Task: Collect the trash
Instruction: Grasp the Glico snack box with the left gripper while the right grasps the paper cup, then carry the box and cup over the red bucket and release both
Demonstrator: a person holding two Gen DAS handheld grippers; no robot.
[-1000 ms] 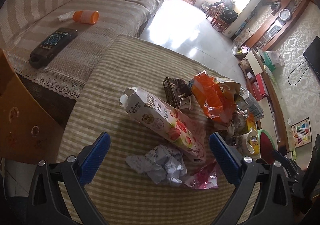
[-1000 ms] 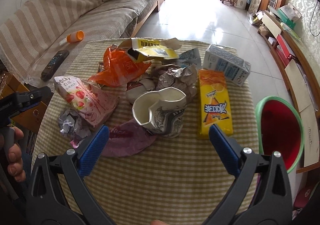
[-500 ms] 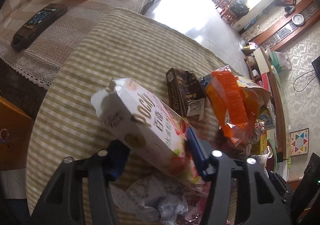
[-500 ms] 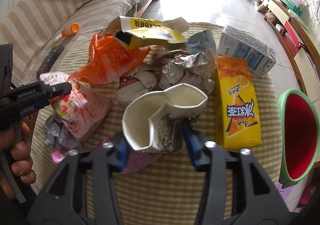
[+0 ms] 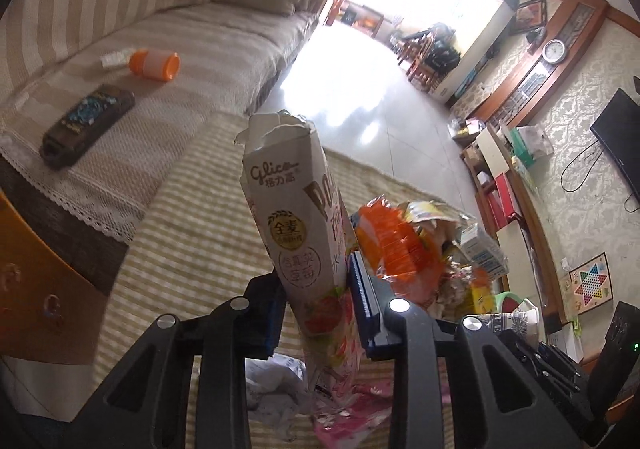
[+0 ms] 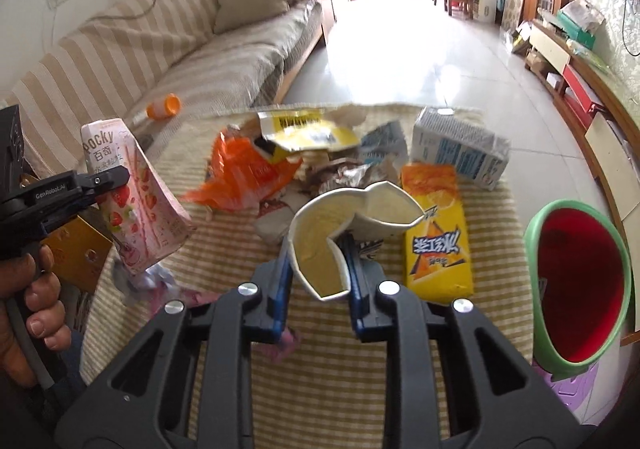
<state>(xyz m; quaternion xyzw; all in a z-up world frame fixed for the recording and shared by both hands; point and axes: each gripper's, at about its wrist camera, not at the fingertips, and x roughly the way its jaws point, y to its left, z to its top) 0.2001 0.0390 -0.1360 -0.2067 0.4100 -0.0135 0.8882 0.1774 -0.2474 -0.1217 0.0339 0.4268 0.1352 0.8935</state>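
Fingers (image 5: 362,289) on one Pocky box (image 5: 296,217)

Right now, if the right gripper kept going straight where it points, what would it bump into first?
Probably the orange juice carton or the wrapper pile behind the crushed cup that the right gripper holds; depth is unclear.

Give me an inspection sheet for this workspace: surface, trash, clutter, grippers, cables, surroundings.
Surface: striped tablecloth, littered.
Job's things: Pocky box lifted; crushed cup gripped; orange bag, yellow box, milk carton, crumpled paper lying on the cloth; red bin beside the table.
Clutter: remote and orange bottle on the sofa.
Grippers: left gripper shut on the Pocky box; right gripper shut on the cup; both just closed.
Cables: TV cord on the wall.
Surroundings: sofa, tiled floor, shelf.
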